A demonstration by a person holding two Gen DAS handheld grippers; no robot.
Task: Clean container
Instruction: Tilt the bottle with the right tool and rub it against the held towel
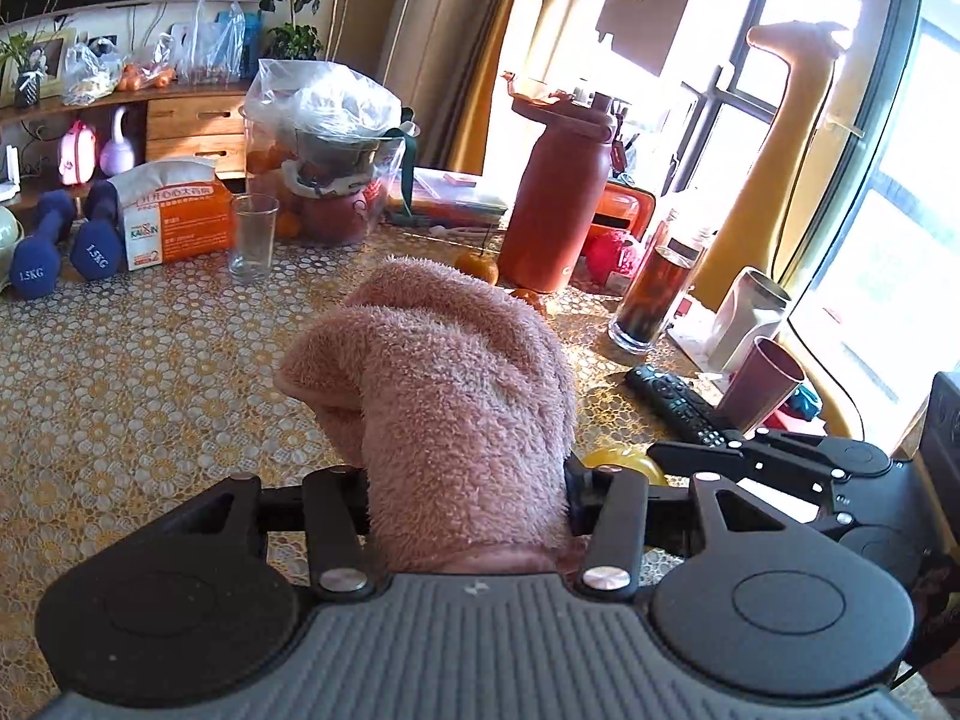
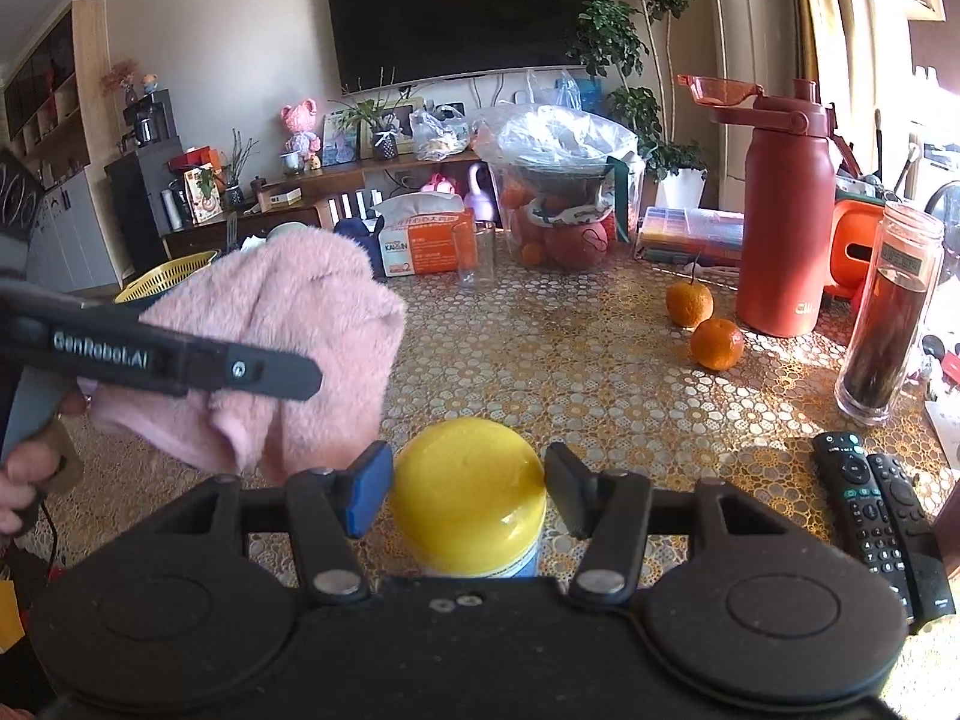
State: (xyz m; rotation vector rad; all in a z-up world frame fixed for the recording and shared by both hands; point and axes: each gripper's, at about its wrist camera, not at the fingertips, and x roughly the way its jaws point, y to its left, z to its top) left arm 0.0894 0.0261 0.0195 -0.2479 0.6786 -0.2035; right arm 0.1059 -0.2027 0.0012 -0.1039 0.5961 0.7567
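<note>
On the patterned table (image 2: pixel 600 396), my right gripper (image 2: pixel 468 495) brackets the yellow-lidded container (image 2: pixel 468 498), jaws just shy of contact; my left gripper (image 1: pixel 468 498) clamps the pink cloth (image 1: pixel 444 384). Steadying the container first should keep wiping from tipping it.

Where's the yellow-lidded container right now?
In the right wrist view, the yellow-lidded container stands on the patterned table between the right gripper's fingers, with the pink cloth to its left and two remotes to its right.
</note>
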